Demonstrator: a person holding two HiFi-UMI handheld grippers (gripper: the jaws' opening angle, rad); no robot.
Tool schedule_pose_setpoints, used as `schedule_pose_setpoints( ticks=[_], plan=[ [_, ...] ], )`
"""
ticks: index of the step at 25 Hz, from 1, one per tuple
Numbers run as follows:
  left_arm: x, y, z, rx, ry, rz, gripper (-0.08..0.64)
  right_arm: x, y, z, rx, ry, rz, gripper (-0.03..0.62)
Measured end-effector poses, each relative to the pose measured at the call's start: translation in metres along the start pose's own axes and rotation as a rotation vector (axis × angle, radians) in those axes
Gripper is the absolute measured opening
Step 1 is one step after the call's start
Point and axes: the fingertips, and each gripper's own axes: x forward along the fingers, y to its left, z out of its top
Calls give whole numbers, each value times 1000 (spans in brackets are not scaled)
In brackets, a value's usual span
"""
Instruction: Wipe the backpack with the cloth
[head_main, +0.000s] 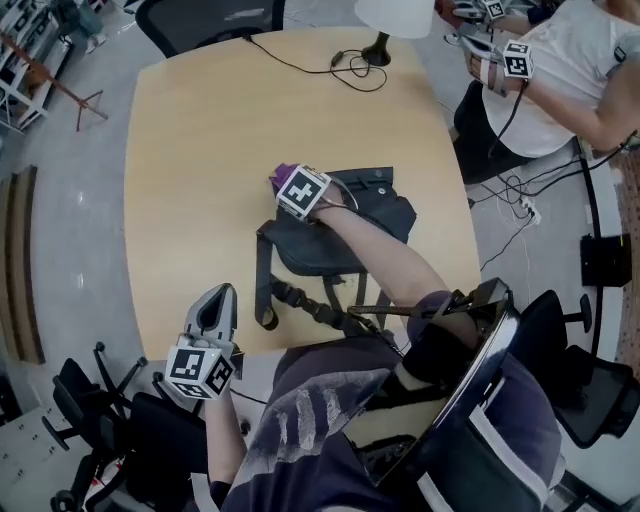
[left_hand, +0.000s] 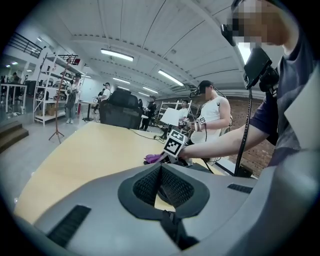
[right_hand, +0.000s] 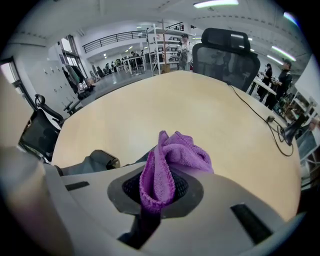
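A dark grey backpack (head_main: 345, 235) lies flat in the middle of the wooden table (head_main: 200, 150), its straps (head_main: 300, 297) trailing toward the front edge. My right gripper (head_main: 284, 181) is at the backpack's upper left corner, shut on a purple cloth (head_main: 282, 174). In the right gripper view the cloth (right_hand: 170, 160) bunches up out of the jaws of the right gripper (right_hand: 157, 186), with a bit of backpack (right_hand: 92, 162) to the left. My left gripper (head_main: 217, 296) rests at the table's front edge, left of the straps, its jaws together and empty. Its own view shows the left gripper (left_hand: 162, 189) pointing toward the cloth (left_hand: 152, 158).
A lamp base (head_main: 377, 50) with a black cable (head_main: 300, 65) stands at the table's far edge. Another person (head_main: 570, 70) with grippers sits at the far right. An office chair (head_main: 205, 20) stands behind the table, and more chairs (head_main: 95, 420) at my lower left.
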Motion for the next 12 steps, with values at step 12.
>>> schedule_pose_setpoints(
  ticks=[12],
  plan=[
    [0,-9,18,77,19,-11,6,-72,94,109,494,-491,616,32]
  ],
)
